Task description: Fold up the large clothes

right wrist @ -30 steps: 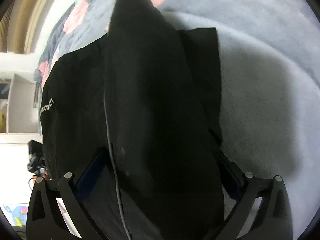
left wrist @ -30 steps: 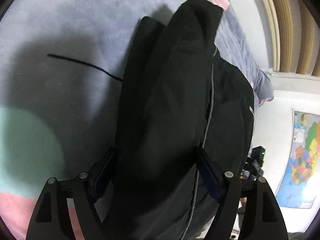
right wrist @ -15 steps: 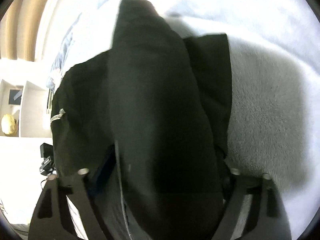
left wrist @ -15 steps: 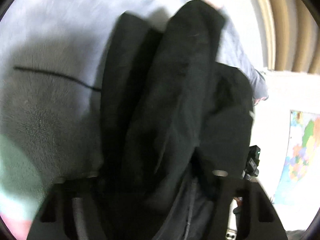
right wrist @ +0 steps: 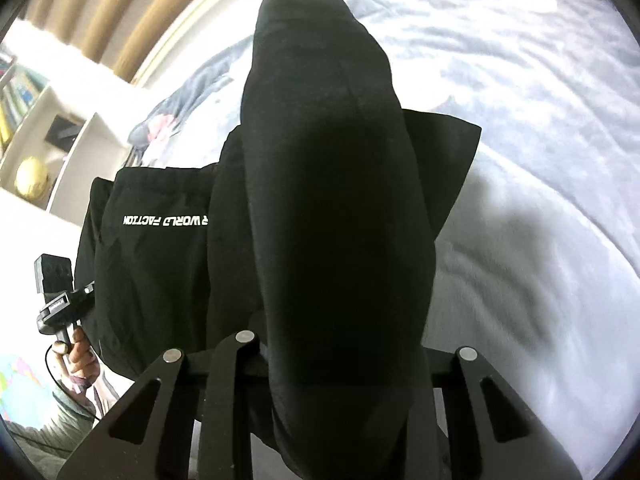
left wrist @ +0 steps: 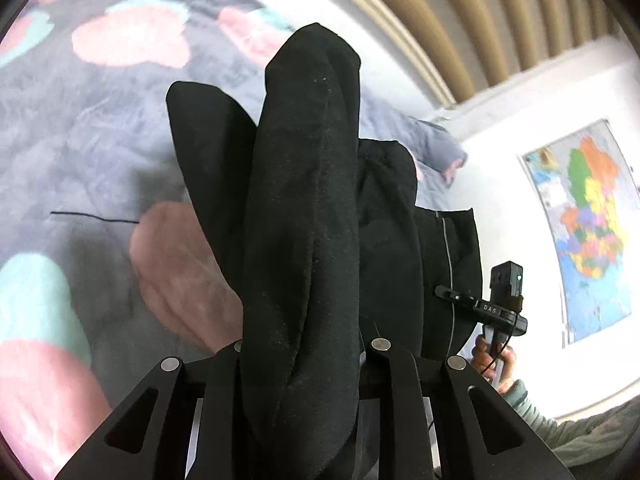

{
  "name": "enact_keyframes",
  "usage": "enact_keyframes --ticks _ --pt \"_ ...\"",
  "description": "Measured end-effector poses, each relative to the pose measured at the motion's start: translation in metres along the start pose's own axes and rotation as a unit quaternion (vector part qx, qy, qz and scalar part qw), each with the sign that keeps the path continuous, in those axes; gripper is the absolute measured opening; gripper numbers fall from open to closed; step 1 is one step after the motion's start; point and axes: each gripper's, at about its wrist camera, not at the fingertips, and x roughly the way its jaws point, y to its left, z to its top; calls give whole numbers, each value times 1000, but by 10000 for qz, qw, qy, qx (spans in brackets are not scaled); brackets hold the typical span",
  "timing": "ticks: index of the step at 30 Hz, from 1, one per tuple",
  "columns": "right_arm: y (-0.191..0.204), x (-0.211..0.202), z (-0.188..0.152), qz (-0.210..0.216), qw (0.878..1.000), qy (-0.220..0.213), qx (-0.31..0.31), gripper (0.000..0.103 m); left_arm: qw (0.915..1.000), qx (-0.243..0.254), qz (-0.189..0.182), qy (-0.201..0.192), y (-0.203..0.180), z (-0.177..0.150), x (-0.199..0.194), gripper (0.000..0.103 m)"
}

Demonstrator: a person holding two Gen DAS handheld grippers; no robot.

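A large black garment (left wrist: 304, 216) hangs from both grippers above a grey blanket (left wrist: 80, 152) with pink and teal shapes. My left gripper (left wrist: 304, 344) is shut on a thick fold of it; the cloth hides the fingertips. My right gripper (right wrist: 344, 340) is shut on another fold of the same garment (right wrist: 328, 200), which bears white lettering (right wrist: 166, 221). The right gripper shows in the left wrist view (left wrist: 496, 304), held in a hand. The left gripper shows in the right wrist view (right wrist: 60, 296).
The blanket (right wrist: 540, 160) covers the bed below the garment. A striped headboard (left wrist: 460, 20) stands at the far edge. A map poster (left wrist: 588, 232) hangs on the white wall. White shelves (right wrist: 48, 148) stand by the bed.
Both grippers have closed on the garment and lifted it off the blanket. The views have tilted up, so the wall and headboard show more.
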Motion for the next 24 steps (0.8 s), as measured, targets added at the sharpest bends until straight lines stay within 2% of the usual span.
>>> enact_keyframes --ticks 4,6,9,12,14,15,16,17,19,21,24 --pt "22 -32 -37 -79 9999 -55 -36 32 9999 -17 -141 -67 10 -17 -8 23" --pt "21 -37 -48 -181 9998 57 -50 32 9999 -43 -148 -40 11 -31 -11 23" --pt "16 -26 -72 -323 9988 354 53 32 9994 -268 -108 165 27 -60 -12 23" --pt "1 3 -101 -606 9947 785 259 36 9970 -548 146 534 54 -93 -4 25" --pt "-10 14 -113 -900 9921 789 375 46 9915 -931 446 795 78 -113 11 28" --pt "-18 16 -117 -950 9911 766 528 55 9885 -1139 585 802 90 -121 14 37" --pt "-31 16 -121 -852 9901 728 844 59 9835 -1505 636 775 107 -130 14 45" --pt "-39 15 -123 -746 9893 701 1043 61 9754 -2026 531 688 128 -138 12 46" --pt "-49 8 -126 -601 9887 615 1228 61 9622 -2663 268 509 155 -153 2 52" --pt "-48 2 -132 -687 9891 645 1130 62 9558 -2911 231 330 161 -163 -11 54" --pt "-46 -5 -138 -868 9896 713 902 62 9596 -2753 551 196 147 -169 -30 56"
